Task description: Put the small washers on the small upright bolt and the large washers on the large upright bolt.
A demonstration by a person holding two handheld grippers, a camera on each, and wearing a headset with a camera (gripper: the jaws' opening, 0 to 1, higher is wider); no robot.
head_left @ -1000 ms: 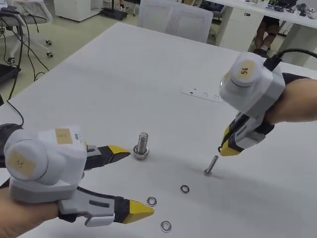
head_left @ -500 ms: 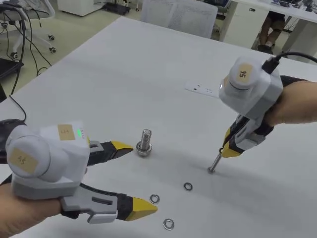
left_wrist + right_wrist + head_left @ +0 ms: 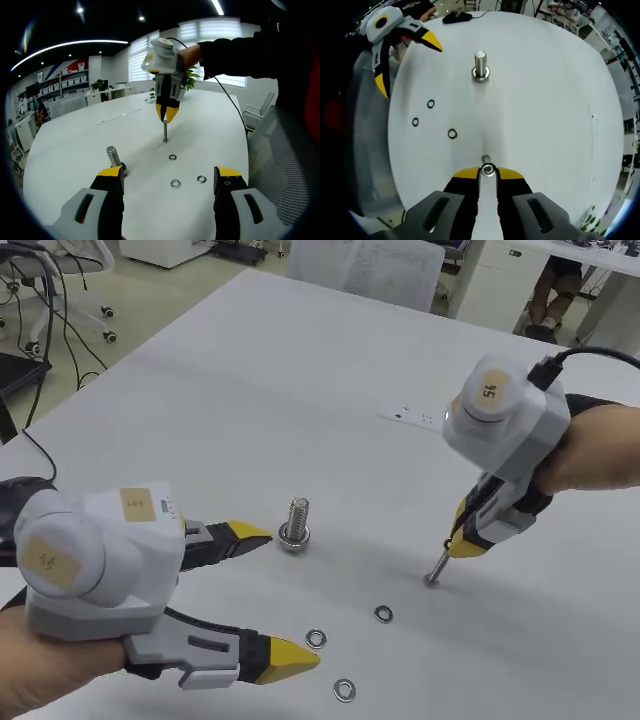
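right gripper [image 3: 465,545] fingers pinch the top of the leaning small bolt [image 3: 437,567]; left gripper [image 3: 169,172] fingers gape wide, empty, washers [image 3: 175,183] just ahead.

Three loose washers [image 3: 316,639] on the table [image 3: 250,390]; two bolts, namely one large bolt [image 3: 296,523] and one small bolt [image 3: 436,568].

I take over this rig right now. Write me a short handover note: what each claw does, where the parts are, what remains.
Left claw: open, holding nothing, beside the large bolt.
Right claw: closed at the top of the small bolt. I cannot tell whether the round metal bit at its tips is a washer or the bolt end.
Three loose washers lie on the table between the bolts and the left claw.
Done: unclear if any washer is on a bolt.
Left: sort the three by size onto the bolts.
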